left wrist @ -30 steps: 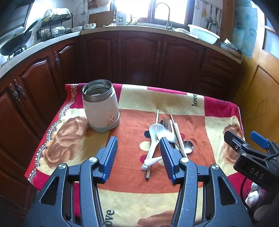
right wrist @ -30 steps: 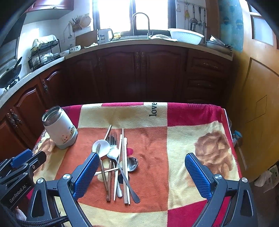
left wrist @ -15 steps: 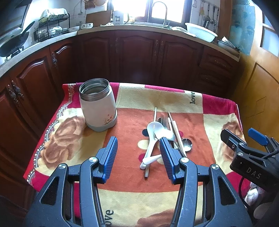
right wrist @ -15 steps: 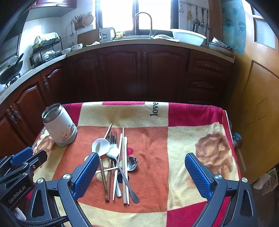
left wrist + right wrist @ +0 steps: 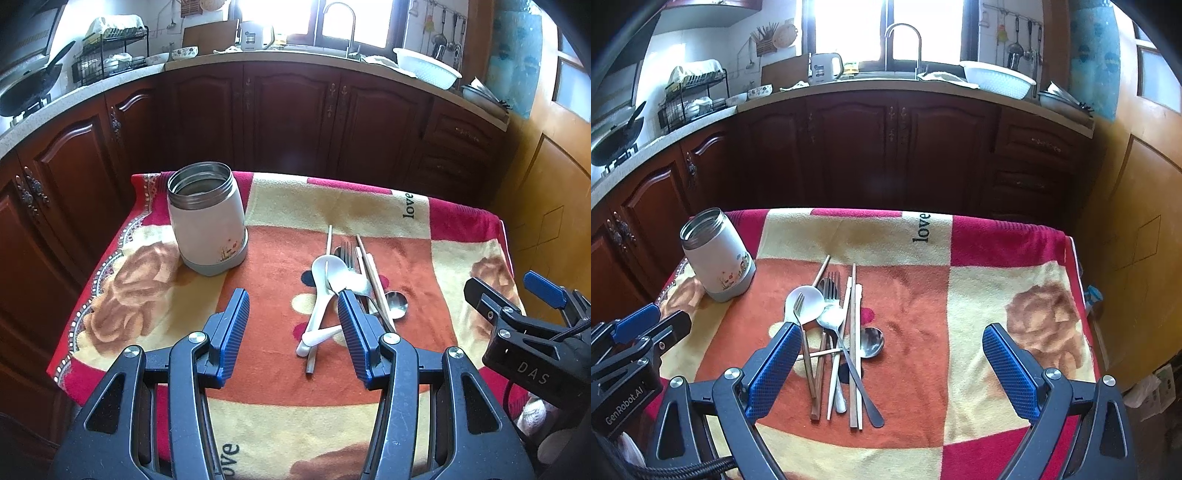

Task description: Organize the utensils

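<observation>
A heap of utensils (image 5: 837,332) lies mid-table: a white ceramic spoon (image 5: 805,304), metal spoons, forks and chopsticks (image 5: 853,343). The same utensils (image 5: 347,291) appear in the left wrist view, partly behind my left gripper's right finger. An open white steel-rimmed jar (image 5: 207,218) stands upright at the back left; the right wrist view has that jar (image 5: 718,254) too. My left gripper (image 5: 293,314) hovers open and empty above the cloth, near the heap. My right gripper (image 5: 888,354) is wide open, empty, above the heap's right side.
A red, orange and cream blanket (image 5: 997,302) covers the small table. Dark wooden cabinets (image 5: 886,155) and a counter with sink, basin and dish rack run behind. An orange door (image 5: 1145,221) stands at the right. The blanket's right half carries nothing.
</observation>
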{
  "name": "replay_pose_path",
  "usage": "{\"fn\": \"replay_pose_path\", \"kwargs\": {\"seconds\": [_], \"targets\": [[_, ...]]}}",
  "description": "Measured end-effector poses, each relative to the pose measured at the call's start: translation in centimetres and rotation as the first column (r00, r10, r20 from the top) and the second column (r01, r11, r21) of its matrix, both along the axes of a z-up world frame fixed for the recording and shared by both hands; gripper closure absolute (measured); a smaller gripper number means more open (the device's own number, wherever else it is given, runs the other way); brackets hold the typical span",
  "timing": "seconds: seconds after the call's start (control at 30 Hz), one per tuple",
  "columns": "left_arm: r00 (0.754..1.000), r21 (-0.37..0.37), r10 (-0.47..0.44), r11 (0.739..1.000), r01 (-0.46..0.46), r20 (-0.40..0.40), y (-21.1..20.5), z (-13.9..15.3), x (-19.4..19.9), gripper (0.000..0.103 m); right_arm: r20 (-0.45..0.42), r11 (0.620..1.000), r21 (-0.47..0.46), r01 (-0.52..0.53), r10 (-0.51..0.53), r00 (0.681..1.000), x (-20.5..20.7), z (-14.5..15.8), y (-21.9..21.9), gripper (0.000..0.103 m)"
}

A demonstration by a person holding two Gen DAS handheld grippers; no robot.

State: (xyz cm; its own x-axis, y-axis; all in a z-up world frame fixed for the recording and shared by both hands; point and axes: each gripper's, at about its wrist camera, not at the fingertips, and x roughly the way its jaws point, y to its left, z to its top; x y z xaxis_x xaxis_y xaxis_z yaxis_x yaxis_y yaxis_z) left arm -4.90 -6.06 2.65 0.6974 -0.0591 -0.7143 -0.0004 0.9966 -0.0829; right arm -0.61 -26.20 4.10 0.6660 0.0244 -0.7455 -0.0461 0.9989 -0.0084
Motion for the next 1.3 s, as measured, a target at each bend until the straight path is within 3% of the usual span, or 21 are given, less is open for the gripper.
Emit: {"fn": "replay_pose_path", "kwargs": {"seconds": [1.3], "targets": [[0.999, -0.001, 0.020, 1.000, -0.020, -0.033, 0.5, -1.3, 0.7, 0.053, -0.040, 0.999, 0.004, -0.044, 0.045, 0.998, 0.7, -1.6, 0.4, 0.005]]}}
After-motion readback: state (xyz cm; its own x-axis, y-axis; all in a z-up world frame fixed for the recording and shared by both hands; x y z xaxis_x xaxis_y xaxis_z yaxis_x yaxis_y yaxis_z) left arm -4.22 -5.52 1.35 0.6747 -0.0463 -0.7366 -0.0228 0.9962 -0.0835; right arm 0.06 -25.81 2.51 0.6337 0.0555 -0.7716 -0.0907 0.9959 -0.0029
